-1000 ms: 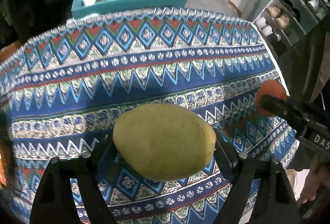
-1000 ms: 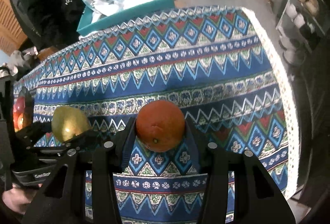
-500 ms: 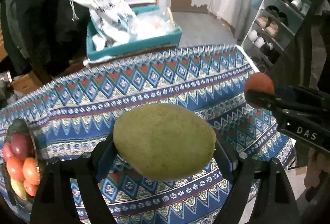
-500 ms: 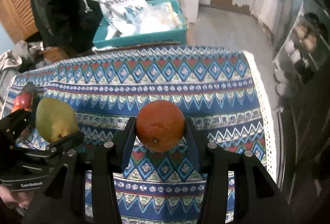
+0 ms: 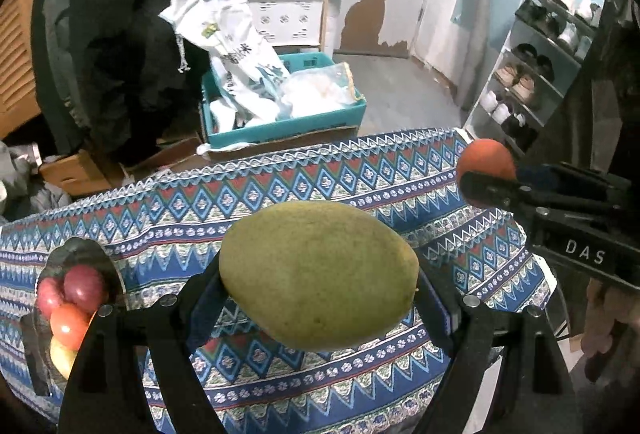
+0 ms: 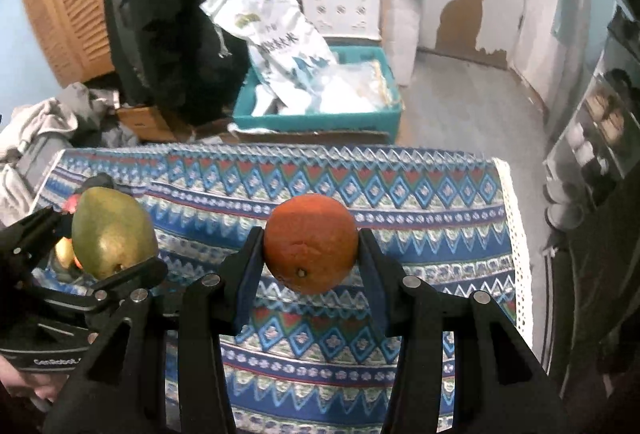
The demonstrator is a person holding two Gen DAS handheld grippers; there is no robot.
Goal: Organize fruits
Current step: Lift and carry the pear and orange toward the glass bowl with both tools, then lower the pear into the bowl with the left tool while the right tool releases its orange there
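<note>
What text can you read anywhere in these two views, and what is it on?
"DAS": white letters on the body of the right gripper, seen in the left wrist view.
"GenRobot": small and partly cut off, on the body of the left gripper, seen in the right wrist view.
Print on the white bag in the teal crate: too blurred to read.

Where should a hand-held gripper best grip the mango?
Across its long axis, as the left hand-held gripper already does: the mango lies sideways with one pad at each tapered end, coming from the near side. Its broad oval body seems too wide to span otherwise, and the narrowing ends seat between the pads. The right hand-held gripper holds the orange.
</note>
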